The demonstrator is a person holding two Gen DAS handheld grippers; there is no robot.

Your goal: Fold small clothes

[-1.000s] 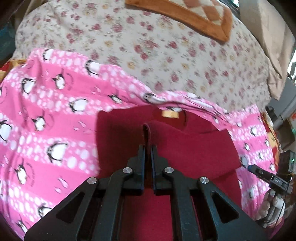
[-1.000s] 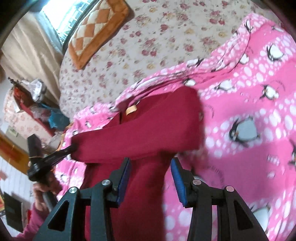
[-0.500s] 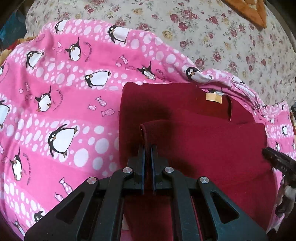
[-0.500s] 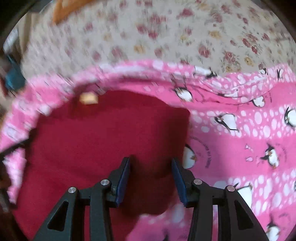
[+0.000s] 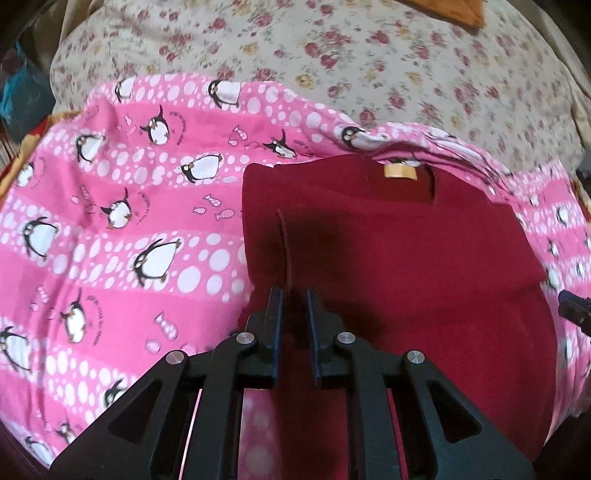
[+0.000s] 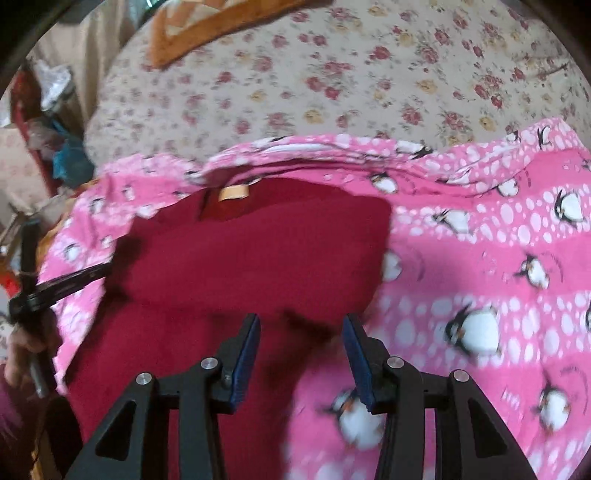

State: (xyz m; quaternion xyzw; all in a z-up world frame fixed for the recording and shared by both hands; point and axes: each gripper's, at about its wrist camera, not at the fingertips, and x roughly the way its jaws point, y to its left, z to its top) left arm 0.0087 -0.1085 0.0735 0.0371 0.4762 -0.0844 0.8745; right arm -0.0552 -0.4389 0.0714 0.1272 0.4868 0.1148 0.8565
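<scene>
Dark red fleece fills the middle of your left wrist view: the small dark red fleece garment [image 5: 399,258] lies on the pink penguin-print blanket [image 5: 122,229], which is spread over the cream floral bedsheet [image 5: 369,55]. A sleeve is folded across its chest, and a tan label [image 5: 400,171] shows at the neckline. Your left gripper [image 5: 295,317] sits low over the garment's left part, its jaws slightly apart with a raised ridge of the red cloth running toward the gap; whether they pinch it you cannot tell from here. In the right wrist view, your right gripper [image 6: 301,347] hovers over the garment's [image 6: 258,254] lower right edge with its blue-padded fingers [image 6: 245,354] spread wide, gripping nothing. An orange checked cushion [image 6: 207,26] lies at the far end of the bed.
</scene>
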